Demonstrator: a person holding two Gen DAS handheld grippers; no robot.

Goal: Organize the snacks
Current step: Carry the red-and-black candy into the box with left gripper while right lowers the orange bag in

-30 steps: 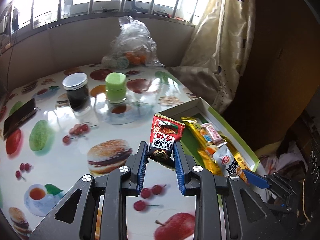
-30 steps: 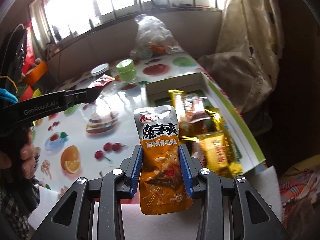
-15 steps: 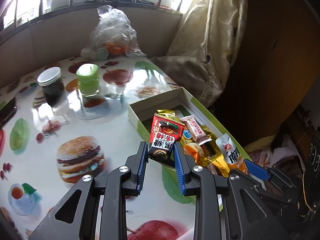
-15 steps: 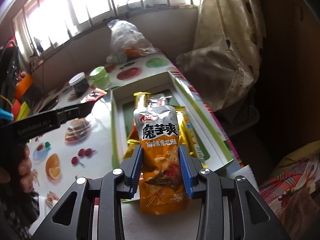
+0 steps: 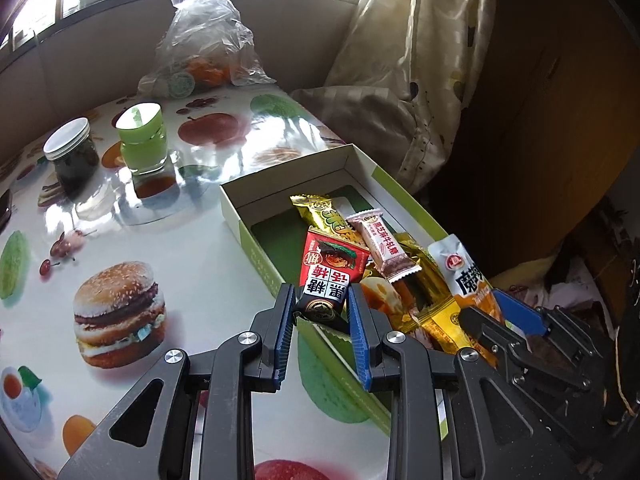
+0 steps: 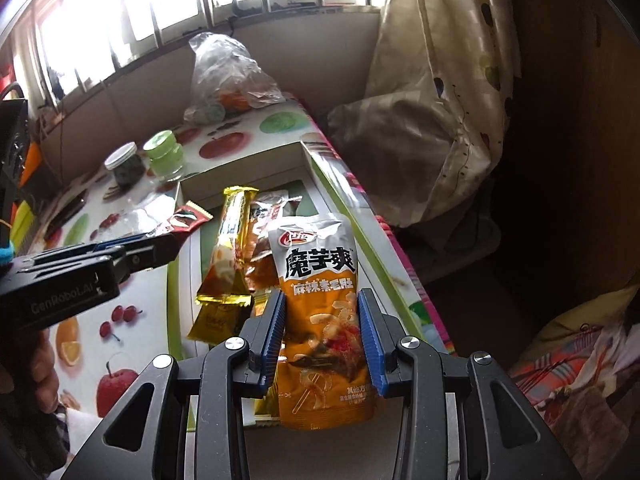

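My left gripper [image 5: 320, 304] is shut on a small red snack packet [image 5: 332, 268], holding it over the near left wall of the green-and-white box [image 5: 260, 258]. My right gripper [image 6: 322, 312] is shut on an orange and silver snack pouch [image 6: 320, 280] above the same box [image 6: 340, 200]. Inside the box lie a gold bar [image 5: 326, 216], a pink and white bar [image 5: 382, 244] and several gold wrappers [image 6: 224, 248]. The right gripper [image 5: 500, 312] with its pouch [image 5: 460, 270] shows at the right of the left wrist view. The left gripper [image 6: 168, 240] and its red packet [image 6: 188, 218] reach in from the left of the right wrist view.
On the fruit-print tablecloth [image 5: 160, 248] stand a dark jar with a white lid [image 5: 72, 156] and a green-lidded jar [image 5: 142, 138]. A clear plastic bag of fruit [image 5: 204, 52] sits at the back. A curtain [image 5: 404, 80] hangs beyond the table's right edge.
Both grippers have moved forward and to the right over the box, each still holding its snack. The box now fills more of both views.
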